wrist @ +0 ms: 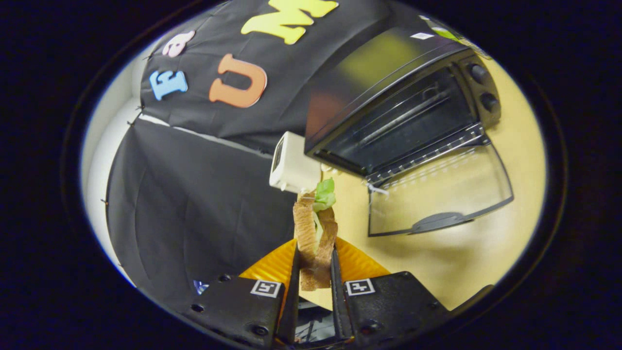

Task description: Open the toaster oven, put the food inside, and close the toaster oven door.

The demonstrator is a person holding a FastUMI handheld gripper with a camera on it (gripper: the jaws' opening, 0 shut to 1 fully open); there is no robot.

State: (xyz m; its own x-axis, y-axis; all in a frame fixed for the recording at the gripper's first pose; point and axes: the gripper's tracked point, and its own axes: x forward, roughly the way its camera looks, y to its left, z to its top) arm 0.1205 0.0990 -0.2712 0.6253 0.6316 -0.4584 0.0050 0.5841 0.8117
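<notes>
My gripper [314,265] is shut on a sandwich [316,233] of brown bread with green lettuce sticking out at its far end. The sandwich is held upright between the two fingers, lifted off the table. Beyond it and to the right stands a black toaster oven [388,97], seen tilted. Its glass door [437,192] hangs fully open, laid down flat over the table with the handle toward me. The dark cavity with its wire rack [413,121] is exposed. Two knobs [483,87] sit at the oven's right side.
A small white box-like appliance [291,165] stands just left of the oven, right beyond the sandwich. An orange ribbed plate [354,262] lies under the fingers on the pale wooden table [461,257]. Black cloth walls close the left and back.
</notes>
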